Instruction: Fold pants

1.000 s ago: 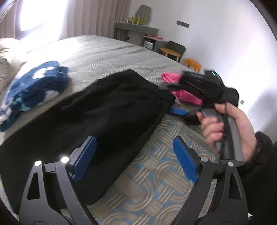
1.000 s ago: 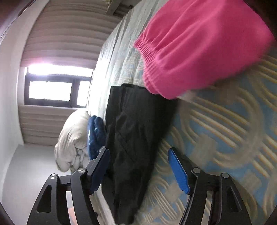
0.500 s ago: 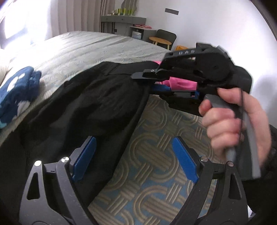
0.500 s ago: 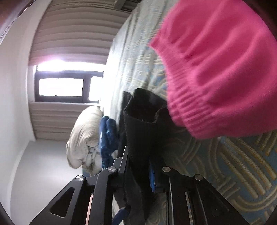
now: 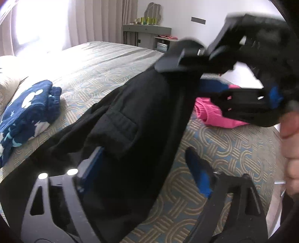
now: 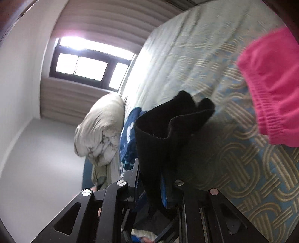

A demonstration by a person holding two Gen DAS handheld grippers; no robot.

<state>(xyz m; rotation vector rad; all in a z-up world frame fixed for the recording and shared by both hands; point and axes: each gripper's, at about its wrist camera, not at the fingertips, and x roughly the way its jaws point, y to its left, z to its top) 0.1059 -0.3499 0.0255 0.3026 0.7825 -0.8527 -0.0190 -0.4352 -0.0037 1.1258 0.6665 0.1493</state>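
On the bed [image 5: 115,61], a fold is being lifted.
Left gripper [image 5: 147,168] gapes wide around the black pants [image 5: 130,119], gripping nothing; right gripper [image 6: 160,188], at two o'clock, pinches their raised edge and should probably carry it across, clear of the pink garment [image 5: 211,114].

A wide bed with a grey-green quilted cover patterned in tan interlocking rings [image 5: 104,61] fills the room, its far edge toward pale pleated curtains [image 5: 97,20] and an overexposed bright window [image 6: 82,65]. Against the white wall [image 5: 186,9] stands a grey sideboard [image 5: 147,32], topped perhaps with small yellow-green jars.
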